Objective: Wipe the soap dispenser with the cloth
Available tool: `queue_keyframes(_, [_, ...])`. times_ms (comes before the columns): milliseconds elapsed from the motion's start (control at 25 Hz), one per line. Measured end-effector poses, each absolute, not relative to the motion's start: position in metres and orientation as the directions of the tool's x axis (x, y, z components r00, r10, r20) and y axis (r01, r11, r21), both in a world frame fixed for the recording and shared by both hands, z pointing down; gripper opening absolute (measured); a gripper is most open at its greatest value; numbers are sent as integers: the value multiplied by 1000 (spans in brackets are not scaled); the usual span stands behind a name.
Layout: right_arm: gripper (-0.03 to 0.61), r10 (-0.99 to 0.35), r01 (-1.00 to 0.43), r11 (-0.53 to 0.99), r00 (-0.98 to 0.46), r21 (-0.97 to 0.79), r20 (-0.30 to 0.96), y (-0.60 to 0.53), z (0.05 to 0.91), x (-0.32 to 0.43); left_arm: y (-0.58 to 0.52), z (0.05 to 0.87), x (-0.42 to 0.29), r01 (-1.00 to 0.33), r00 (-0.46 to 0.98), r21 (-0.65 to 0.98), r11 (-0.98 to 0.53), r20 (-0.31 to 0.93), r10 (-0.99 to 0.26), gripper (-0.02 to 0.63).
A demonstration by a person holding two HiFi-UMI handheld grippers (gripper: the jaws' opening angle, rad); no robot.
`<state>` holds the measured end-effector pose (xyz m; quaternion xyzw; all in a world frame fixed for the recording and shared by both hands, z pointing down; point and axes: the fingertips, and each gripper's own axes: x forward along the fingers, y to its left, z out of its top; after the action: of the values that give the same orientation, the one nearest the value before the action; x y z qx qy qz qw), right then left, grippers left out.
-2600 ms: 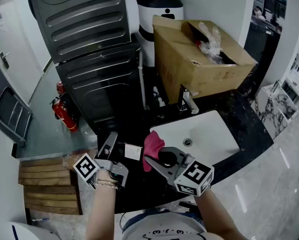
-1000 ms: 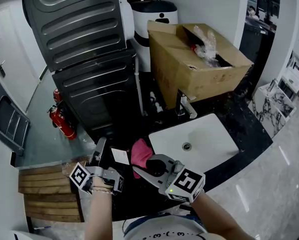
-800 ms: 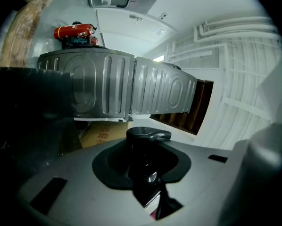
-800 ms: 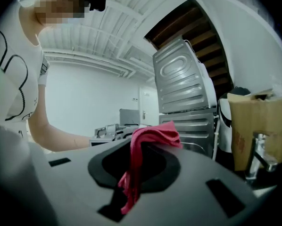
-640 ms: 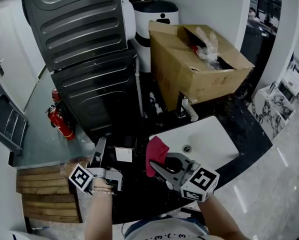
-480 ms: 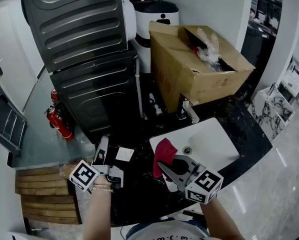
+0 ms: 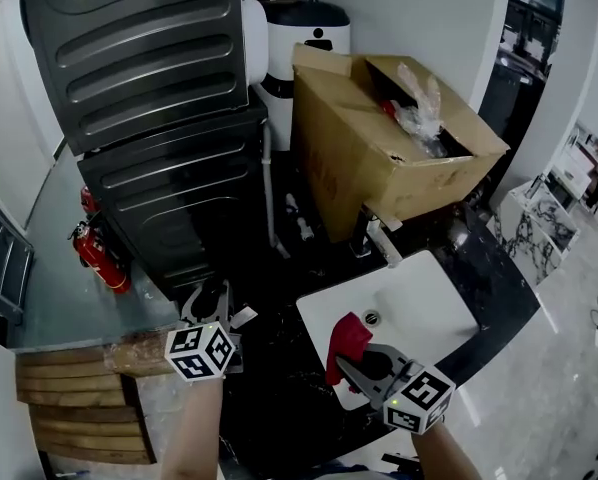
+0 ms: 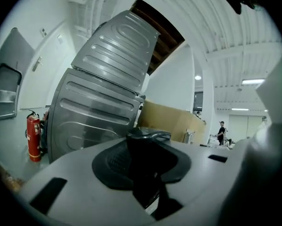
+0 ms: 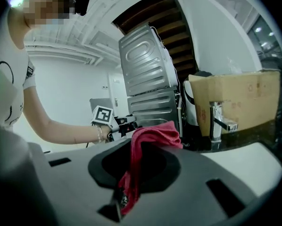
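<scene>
In the head view my left gripper (image 7: pixel 211 310) is rolled onto its side at the left of the black counter. It is shut on a dark soap dispenser (image 7: pixel 222 308) whose white label pokes out to the right. The left gripper view shows the dispenser (image 8: pixel 148 161) as a black shape upright between the jaws, pump head on top. My right gripper (image 7: pixel 364 360) is over the sink's front left corner, shut on a red cloth (image 7: pixel 345 340) that bunches above the jaws. In the right gripper view the cloth (image 9: pixel 148 140) hangs down between the jaws, apart from the left gripper (image 9: pixel 123 124) farther back.
A white sink (image 7: pixel 424 303) with a chrome faucet (image 7: pixel 379 236) is set in the black counter (image 7: pixel 279 378). Behind stand an open cardboard box (image 7: pixel 374 133), a tall grey metal appliance (image 7: pixel 149 98) and a white bin (image 7: pixel 304 43). A red fire extinguisher (image 7: pixel 94 253) stands on the floor at left.
My left gripper has rolled over with the dispenser, so its marker cube now faces up. The right gripper has carried the cloth rightwards, from beside the dispenser to the sink's front corner.
</scene>
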<state>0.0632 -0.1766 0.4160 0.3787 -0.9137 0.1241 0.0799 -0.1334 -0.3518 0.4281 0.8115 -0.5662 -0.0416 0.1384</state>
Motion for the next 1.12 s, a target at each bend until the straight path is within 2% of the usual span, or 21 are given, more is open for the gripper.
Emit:
queue_keyframes(280, [51, -669, -738, 637, -672, -221, 317, -178, 450, 64, -380, 448, -111, -900, 436, 70, -431, 132, -890, 106])
queue_keyframes(480, [51, -691, -744, 601, -667, -291, 279, -187, 451, 65, -386, 453, -98, -868, 487, -22, -496, 154, -860, 107])
queue_keyframes(680, [51, -701, -743, 588, -665, -319, 258, -195, 452, 55, -387, 455, -93, -863, 479, -96, -497, 160, -863, 107])
queue_keyframes(720, [51, -701, -744, 587, -664, -318, 259, -195, 451, 53, -386, 456, -94, -862, 484, -83, -500, 162, -860, 120])
queue_keyframes(760, [51, -703, -746, 587, -662, -315, 260, -196, 450, 52, -384, 457, -95, -860, 492, -63, -507, 165, -855, 183])
queue_keyframes(800, [51, -705, -748, 585, -660, -314, 258, -196, 450, 51, -381, 457, -96, -857, 500, -45, -513, 166, -850, 288])
queue_keyframes(960, [51, -722, -744, 577, -657, -336, 215, -200, 442, 50, -362, 453, -113, -865, 495, -15, -502, 147, -856, 331])
queue_keyframes(1120, [51, -749, -756, 571, -639, -320, 172, -206, 428, 52, -330, 446, -130, -877, 481, 43, -479, 110, -870, 334])
